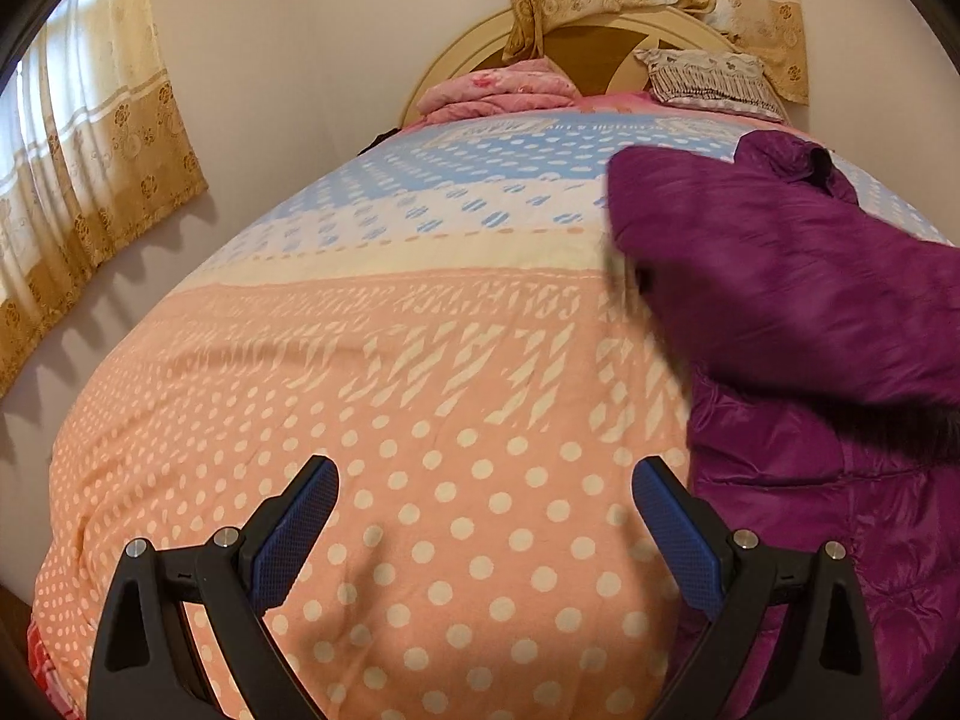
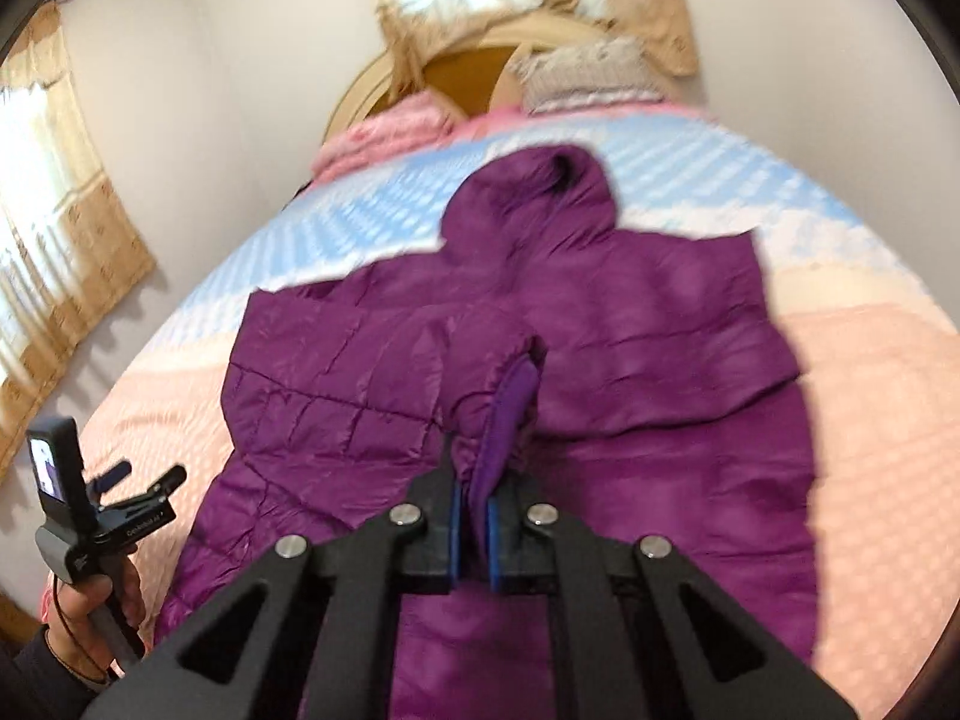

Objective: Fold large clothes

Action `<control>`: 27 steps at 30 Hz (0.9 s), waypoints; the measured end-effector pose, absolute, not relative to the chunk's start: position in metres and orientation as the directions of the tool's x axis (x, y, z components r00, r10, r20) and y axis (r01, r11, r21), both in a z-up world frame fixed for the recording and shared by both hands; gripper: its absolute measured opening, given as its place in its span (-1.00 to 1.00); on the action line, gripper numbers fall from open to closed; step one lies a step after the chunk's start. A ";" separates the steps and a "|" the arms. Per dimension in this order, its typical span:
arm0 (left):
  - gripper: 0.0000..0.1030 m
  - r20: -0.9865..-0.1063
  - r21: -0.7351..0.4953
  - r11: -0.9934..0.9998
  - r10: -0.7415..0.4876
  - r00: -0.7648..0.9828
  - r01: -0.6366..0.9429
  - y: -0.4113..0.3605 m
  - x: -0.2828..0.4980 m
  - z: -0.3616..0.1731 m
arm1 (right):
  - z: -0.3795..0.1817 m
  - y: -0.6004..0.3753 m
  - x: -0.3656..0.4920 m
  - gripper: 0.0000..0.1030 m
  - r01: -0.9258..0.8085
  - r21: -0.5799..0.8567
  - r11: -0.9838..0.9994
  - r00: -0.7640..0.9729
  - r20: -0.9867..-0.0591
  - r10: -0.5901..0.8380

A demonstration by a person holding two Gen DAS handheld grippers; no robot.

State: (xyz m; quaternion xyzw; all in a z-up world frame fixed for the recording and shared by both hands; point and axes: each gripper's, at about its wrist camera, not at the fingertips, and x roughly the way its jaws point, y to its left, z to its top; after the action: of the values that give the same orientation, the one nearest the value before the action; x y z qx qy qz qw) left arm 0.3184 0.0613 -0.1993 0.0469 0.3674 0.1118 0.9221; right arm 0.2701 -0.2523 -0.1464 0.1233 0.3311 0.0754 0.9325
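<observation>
Purple puffer jacket [image 2: 600, 324] lies spread on the bed [image 1: 360, 360], hood [image 2: 540, 192] toward the headboard [image 2: 456, 60], hem toward the camera, so its long axis runs head-to-foot of the bed. One sleeve [image 2: 456, 360] is lifted off the body of the jacket: its cuff end, w/ the lighter violet lining showing, sits between the jaws of the right gripper [image 2: 471, 531], which are clamped together on it, over the middle of the jacket.

From the left gripper [image 1: 483, 534] the jacket lies to the right side; only the jacket's near edge is just beside its right finger, not touching as far as I can see. Its jaws stand wide apart, empty, above the dotted pink bedcover [image 1: 420, 540].

So the right hand is the nearer one, already holding. My judgement: the coming move is to carry the sleeve across the jacket's long axis & lay it flat on the body; the left must go rightward to reach the other side.

Folded pink blanket [image 1: 498, 90] and pillow [image 1: 714, 81] rest by the headboard, well apart from the jacket.
</observation>
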 end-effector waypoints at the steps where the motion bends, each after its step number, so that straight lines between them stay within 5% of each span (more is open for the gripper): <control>1: 0.92 -0.668 0.170 0.970 0.242 0.704 -0.172 0.060 0.319 -0.200 | -0.145 -0.262 0.265 -0.85 -0.038 0.279 0.959 0.779 -0.594 0.204; 15: 0.92 -0.677 0.257 0.953 0.294 0.674 -0.158 0.040 0.334 -0.205 | -0.200 -0.326 0.241 -0.83 0.188 0.245 0.951 0.705 -0.707 0.043; 18: 0.92 -0.656 0.264 0.954 0.287 0.698 -0.144 0.032 0.340 -0.192 | -0.200 -0.327 0.242 -0.52 0.201 0.212 0.956 0.688 -0.726 0.016; 20: 0.92 -0.627 0.257 0.957 0.272 0.730 -0.135 0.026 0.346 -0.177 | -0.191 -0.330 0.234 0.02 0.215 0.209 0.954 0.707 -0.708 -0.004; 27: 0.92 -0.613 0.108 0.991 0.131 0.779 -0.082 -0.015 0.384 -0.143 | -0.150 -0.327 0.237 0.04 0.252 0.191 0.949 0.768 -0.637 -0.075</control>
State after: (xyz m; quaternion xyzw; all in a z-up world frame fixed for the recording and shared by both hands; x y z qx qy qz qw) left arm 0.3839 -0.0151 -0.1426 0.0377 0.3277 0.0566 0.9423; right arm 0.2372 -0.3269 -0.1503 0.1340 0.3294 -0.0879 0.9305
